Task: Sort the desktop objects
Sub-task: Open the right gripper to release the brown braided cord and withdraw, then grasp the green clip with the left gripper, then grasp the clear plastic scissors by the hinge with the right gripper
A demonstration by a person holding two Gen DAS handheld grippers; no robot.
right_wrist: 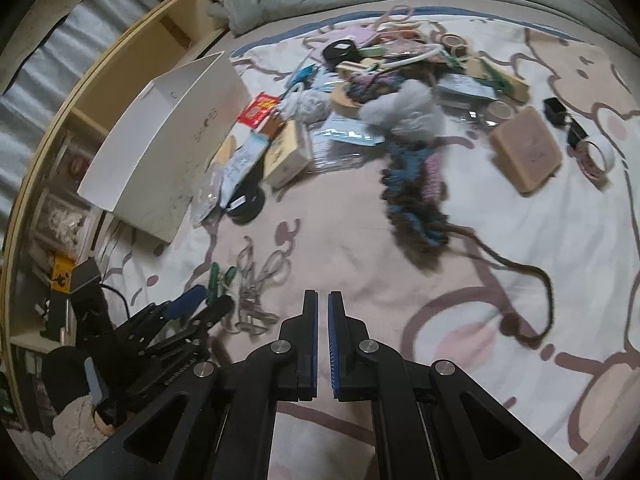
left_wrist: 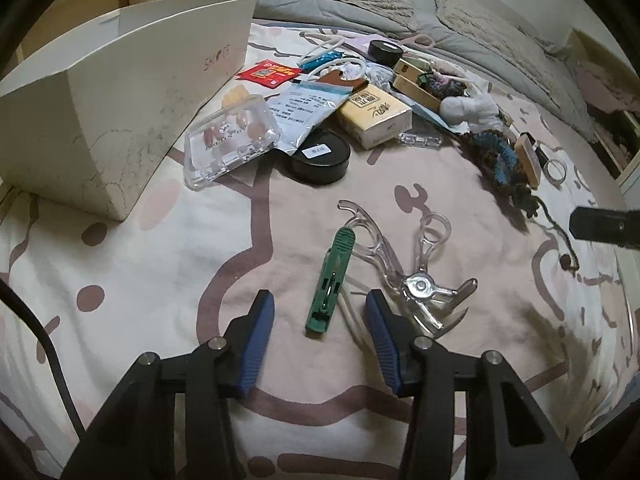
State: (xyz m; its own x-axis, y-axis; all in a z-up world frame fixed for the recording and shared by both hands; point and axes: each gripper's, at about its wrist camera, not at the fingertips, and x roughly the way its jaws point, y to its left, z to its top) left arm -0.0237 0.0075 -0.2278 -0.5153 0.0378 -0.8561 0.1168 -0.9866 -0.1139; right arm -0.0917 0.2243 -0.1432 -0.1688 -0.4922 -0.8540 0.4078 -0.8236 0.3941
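On a patterned bedsheet [left_wrist: 120,264], I bring the left gripper [left_wrist: 320,320] down over a green clothes peg [left_wrist: 331,280], its blue pads spread partway with the peg lying between them, untouched and not yet gripped. Just right of the peg, and apparently touching it, lies a clear plastic scissor-like tool [left_wrist: 416,276], with a thin clear strand running under the right pad. Beyond sits the unsorted heap: a clear case [left_wrist: 230,140], a black round tin [left_wrist: 320,156], a yellow packet [left_wrist: 374,114] and dark yarn [left_wrist: 500,164]. An open white box [left_wrist: 120,92] stands to the left, which I judge the likely destination.

My right gripper [right_wrist: 323,320] hangs over bare sheet, jaws drawn nearly together and holding nothing; its view is blurred.

To do this pick well, I would centre the peg's long body squarely between the pads, ease lower until they straddle its sides, and close only then. The risk, as I read it, is the right pad snagging the clear tool or the strand, so a slight shift away from them looks prudent before closing.
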